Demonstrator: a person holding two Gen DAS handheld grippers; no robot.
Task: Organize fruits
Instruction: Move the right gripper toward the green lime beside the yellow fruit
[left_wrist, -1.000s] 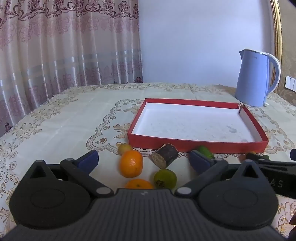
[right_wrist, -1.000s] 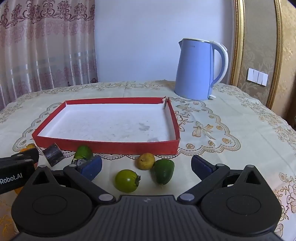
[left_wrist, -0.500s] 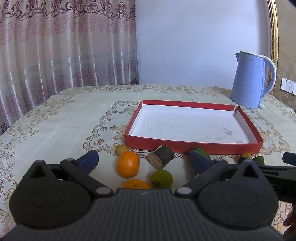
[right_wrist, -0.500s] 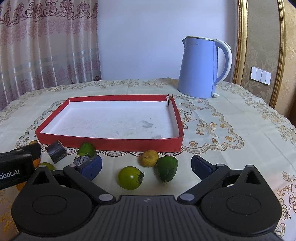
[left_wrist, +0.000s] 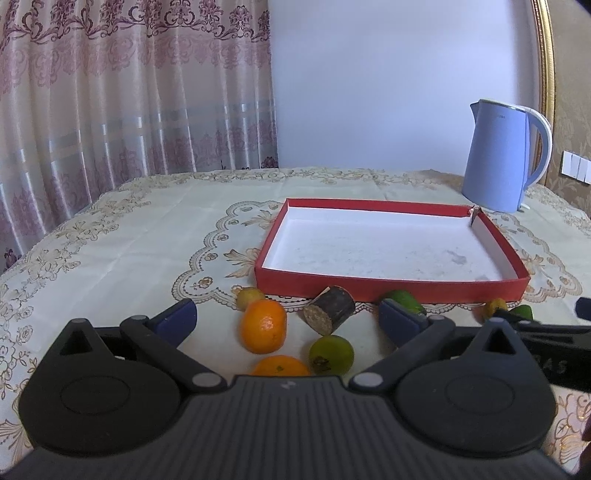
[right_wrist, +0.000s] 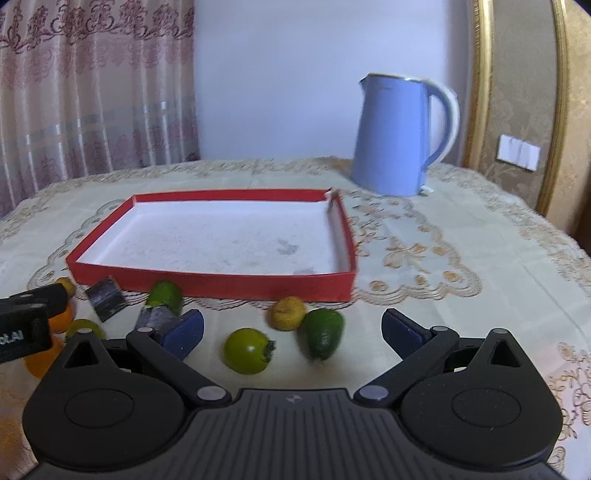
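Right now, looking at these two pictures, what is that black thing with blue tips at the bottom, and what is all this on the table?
There is no robot here: a person holds a two-finger gripper in each hand, and each gripper carries a camera that looks forward along its fingers. One picture comes from the left gripper, the other from the right gripper. Both are open and hold nothing. On the embroidered cream tablecloth sits a shallow red cardboard tray with a white floor, with no fruit in it. In front of it lie the fruits: two oranges, one being the round orange fruit, several green ones such as the green avocado-shaped fruit, two small yellow ones, plus a short dark brown cylinder. Behind stands a pale blue electric kettle.
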